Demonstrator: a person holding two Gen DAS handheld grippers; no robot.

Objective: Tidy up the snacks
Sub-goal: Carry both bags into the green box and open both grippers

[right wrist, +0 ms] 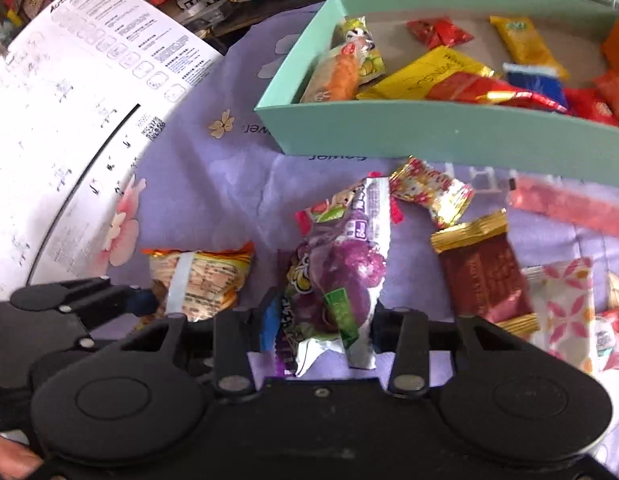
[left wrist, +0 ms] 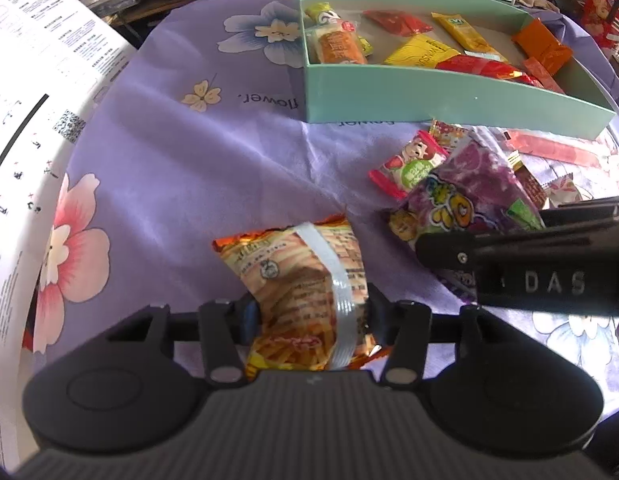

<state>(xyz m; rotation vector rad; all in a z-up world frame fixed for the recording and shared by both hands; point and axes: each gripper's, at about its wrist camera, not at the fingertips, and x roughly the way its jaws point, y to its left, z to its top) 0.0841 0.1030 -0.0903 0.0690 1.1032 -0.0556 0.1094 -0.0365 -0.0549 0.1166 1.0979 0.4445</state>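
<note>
In the left wrist view my left gripper (left wrist: 309,312) is shut on an orange snack bag (left wrist: 297,276) with a white seam strip; the bag lies on the purple flowered cloth (left wrist: 169,152). In the right wrist view my right gripper (right wrist: 321,320) is shut on a purple grape candy bag (right wrist: 341,268), whose crumpled lower end sits between the pads. The orange bag (right wrist: 201,276) and the left gripper's finger (right wrist: 89,300) show at the left there. A mint-green box (left wrist: 429,92) (right wrist: 429,128) behind holds several wrapped snacks.
Loose snacks lie on the cloth in front of the box: a red-and-green candy (left wrist: 405,164), a gold floral sweet (right wrist: 433,196), a brown-and-gold bar (right wrist: 485,280), a pink patterned packet (right wrist: 565,304), a red strip (right wrist: 569,204). A white printed sheet (right wrist: 69,128) covers the left. Clutter lines the far edge.
</note>
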